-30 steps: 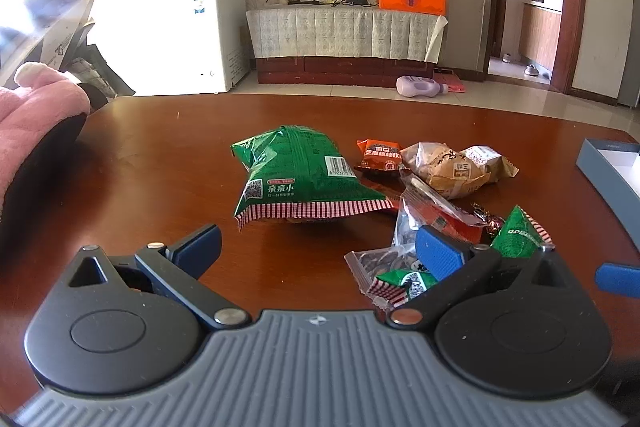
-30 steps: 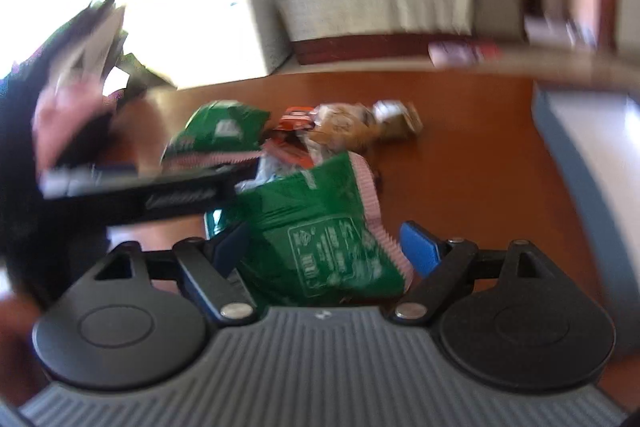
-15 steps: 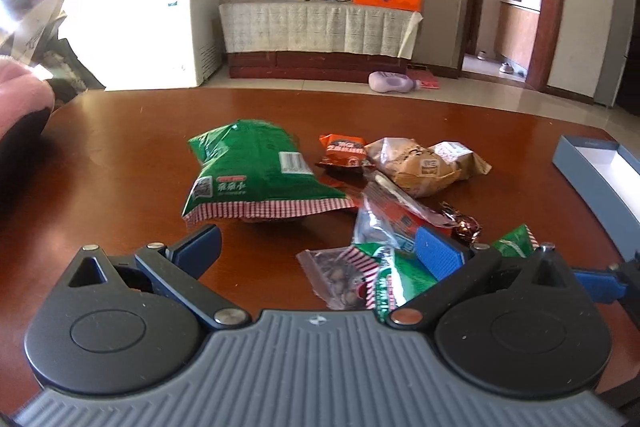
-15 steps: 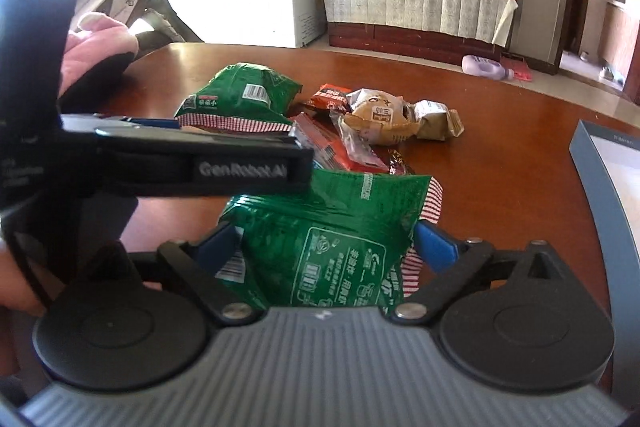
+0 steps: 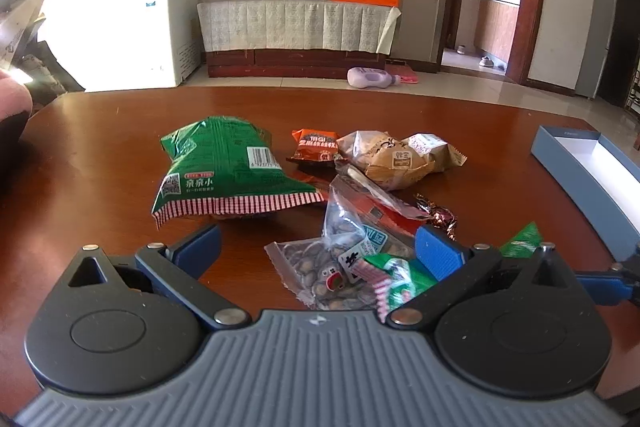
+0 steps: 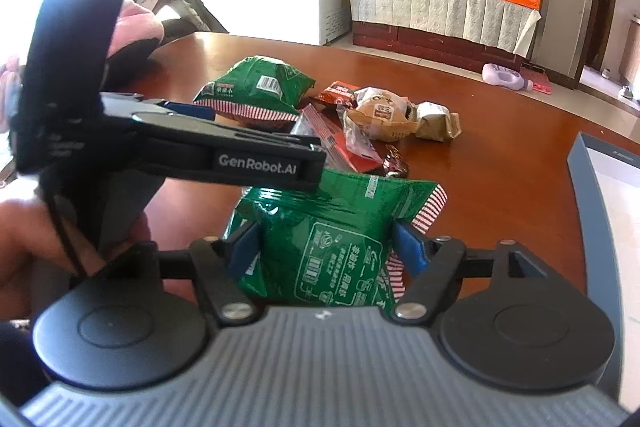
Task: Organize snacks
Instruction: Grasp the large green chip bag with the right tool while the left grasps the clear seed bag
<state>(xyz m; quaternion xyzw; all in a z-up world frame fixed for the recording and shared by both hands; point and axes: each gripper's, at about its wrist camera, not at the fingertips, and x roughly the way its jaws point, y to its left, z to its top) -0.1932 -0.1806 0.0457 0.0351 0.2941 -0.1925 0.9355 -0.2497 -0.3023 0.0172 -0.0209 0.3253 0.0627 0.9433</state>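
Observation:
Snacks lie in a loose pile on the brown table (image 5: pixel 100 155): a large green bag (image 5: pixel 228 167), an orange packet (image 5: pixel 316 145), brown bread packs (image 5: pixel 388 159), a red packet in clear wrap (image 5: pixel 380 207) and clear seed packets (image 5: pixel 320 267). My left gripper (image 5: pixel 318 247) hangs open low over the seed packets, its pads touching nothing. My right gripper (image 6: pixel 326 247) has a smaller green snack bag (image 6: pixel 336 227) between its blue pads; the jaws are closing and both pads touch the bag's sides. That bag's corner (image 5: pixel 520 241) shows behind the left gripper's right finger.
An open blue-grey box (image 5: pixel 580 163) with a white inside stands at the table's right edge. The left device's black housing (image 6: pixel 240 159) crosses in front of the right gripper, a hand (image 6: pixel 24 239) holding it. A pink and black cushion (image 6: pixel 132 31) lies at the far left.
The right gripper's jaws have narrowed onto the small green bag. The left gripper has tilted slightly, so the pile sits a little differently in its view.

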